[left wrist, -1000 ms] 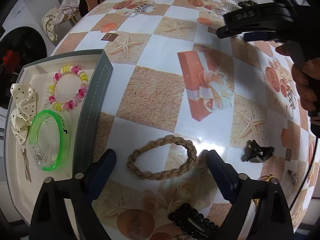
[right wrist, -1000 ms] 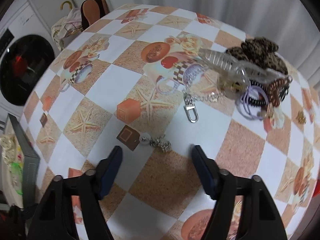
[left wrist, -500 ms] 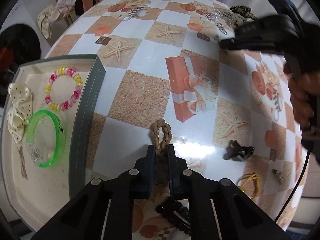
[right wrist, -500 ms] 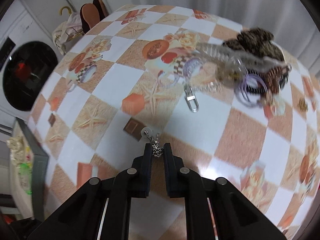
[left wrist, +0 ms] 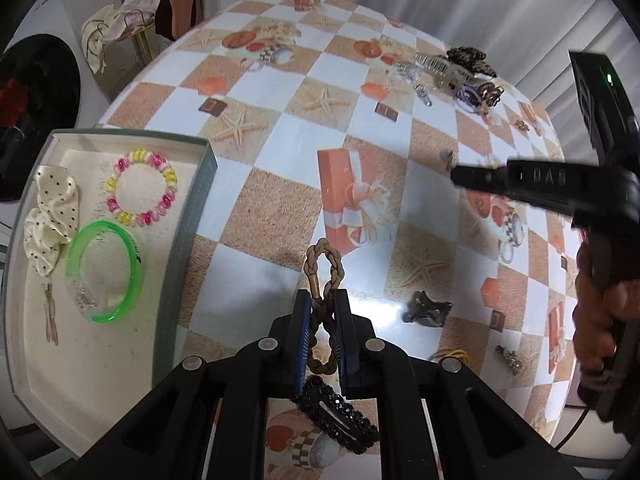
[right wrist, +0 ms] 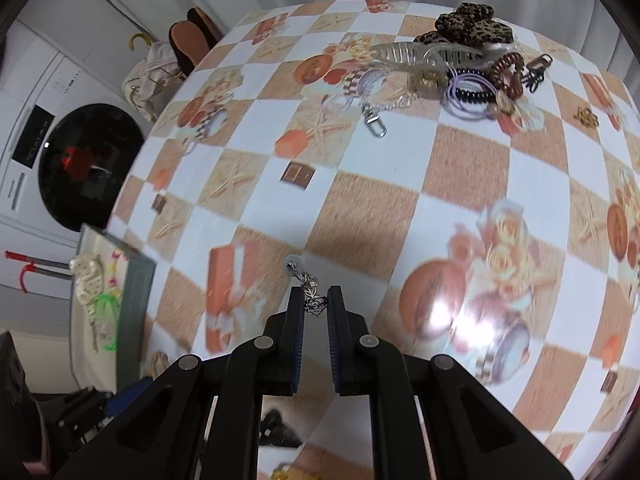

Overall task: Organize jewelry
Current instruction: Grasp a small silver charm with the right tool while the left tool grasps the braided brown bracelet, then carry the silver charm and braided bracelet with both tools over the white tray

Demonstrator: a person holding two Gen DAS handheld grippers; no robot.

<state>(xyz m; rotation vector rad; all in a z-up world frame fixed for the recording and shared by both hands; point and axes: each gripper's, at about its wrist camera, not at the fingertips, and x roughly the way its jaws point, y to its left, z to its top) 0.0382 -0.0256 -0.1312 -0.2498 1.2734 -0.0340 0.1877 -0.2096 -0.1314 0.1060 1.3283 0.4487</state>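
Note:
My left gripper (left wrist: 323,300) is shut on a tan braided bracelet (left wrist: 325,268), squeezed flat and lifted off the patterned table (left wrist: 280,152). My right gripper (right wrist: 315,296) is shut on a small silver dangling earring (right wrist: 308,292) and holds it above the table; its arm (left wrist: 540,184) crosses the right side of the left wrist view. A grey-rimmed tray (left wrist: 188,248) at the left holds a pink-and-yellow bead bracelet (left wrist: 140,188), a green bangle (left wrist: 105,270) and a cream dotted bow (left wrist: 50,216). The same tray (right wrist: 136,292) shows at the left in the right wrist view.
Near my left gripper lie a black sparkly barrette (left wrist: 340,416), a dark claw clip (left wrist: 426,308) and a yellow band (left wrist: 452,354). A heap of hair ties, a clear claw clip (right wrist: 432,56) and a leopard scrunchie (right wrist: 468,24) fills the far corner. A person's hand (left wrist: 600,312) grips the right handle.
Both grippers went from open to shut: the left on the braided bracelet, the right on the silver earring. Both then rose with their items, and the right one moved across the table.

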